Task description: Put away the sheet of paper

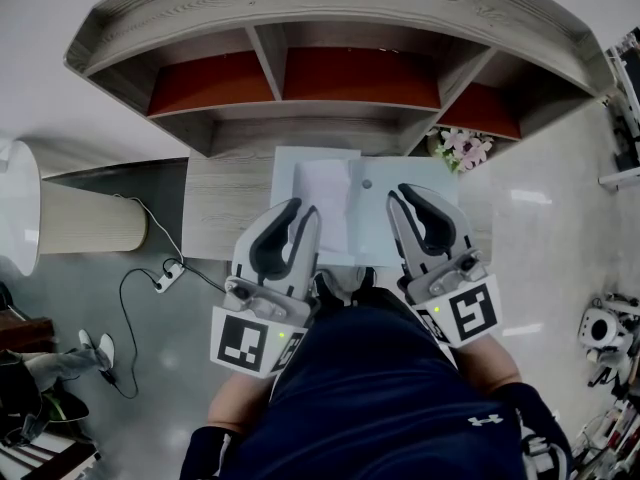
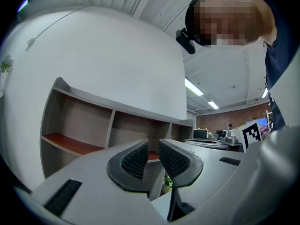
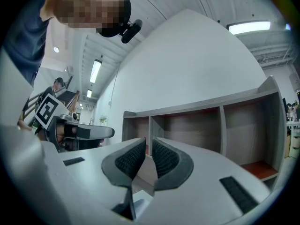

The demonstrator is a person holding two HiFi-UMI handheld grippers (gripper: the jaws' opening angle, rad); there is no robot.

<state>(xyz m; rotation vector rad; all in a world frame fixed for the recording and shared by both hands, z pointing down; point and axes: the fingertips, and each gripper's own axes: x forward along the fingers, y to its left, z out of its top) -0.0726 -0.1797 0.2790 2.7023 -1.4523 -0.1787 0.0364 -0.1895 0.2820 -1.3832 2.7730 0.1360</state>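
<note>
A white sheet of paper [image 1: 322, 196] lies on an open pale blue folder [image 1: 375, 223] on the wooden desk [image 1: 225, 208], in front of the shelf unit [image 1: 330, 28]. My left gripper [image 1: 303, 211] hovers over the folder's near left part. My right gripper [image 1: 400, 194] hovers over its near right part. In the left gripper view the left gripper [image 2: 153, 146] has a narrow gap between its ribbed pads, with nothing in it. The right gripper [image 3: 148, 144] looks the same: a slim gap and nothing held. Both point toward the shelf's compartments [image 3: 201, 121].
The shelf has three compartments with red-brown floors [image 1: 355, 76]. A small pot of flowers [image 1: 460, 148] stands at the desk's right end. On the floor to the left are a cream cylinder [image 1: 90, 218] and a power strip with cable [image 1: 165, 280].
</note>
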